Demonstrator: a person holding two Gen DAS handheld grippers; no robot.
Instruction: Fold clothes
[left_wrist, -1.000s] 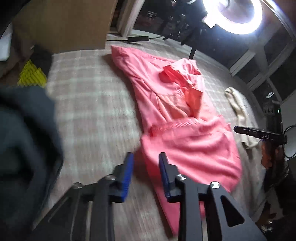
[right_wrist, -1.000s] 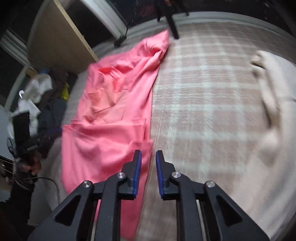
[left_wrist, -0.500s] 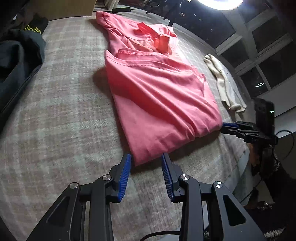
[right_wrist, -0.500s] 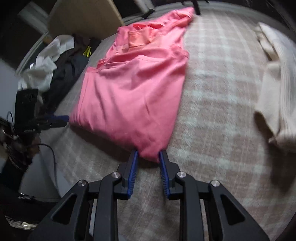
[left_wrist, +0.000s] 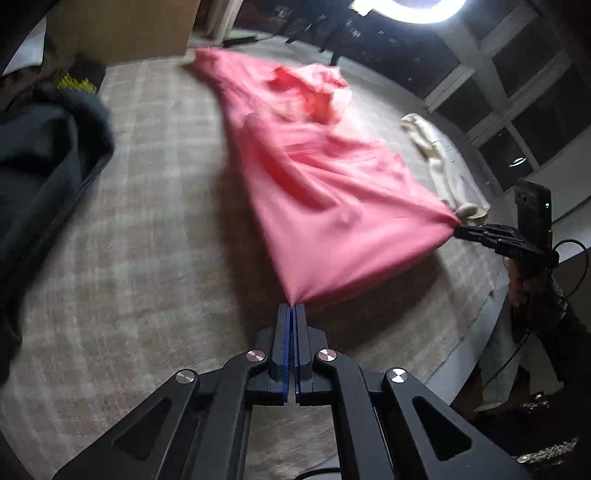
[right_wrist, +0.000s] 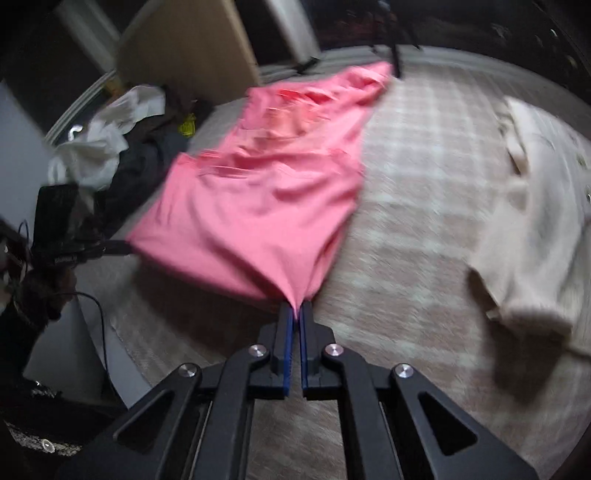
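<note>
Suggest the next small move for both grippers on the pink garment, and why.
Probably lift and carry both corners forward toward the far end. The left gripper and right gripper each pinch a near corner of the pink garment, stretched taut between them, its far part lying on the bed.

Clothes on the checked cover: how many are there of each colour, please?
Pink garment, with the left gripper and right gripper each shut on a corner: 1
Cream garment: 1
Dark garment: 1
White garment: 1
Total: 4
</note>
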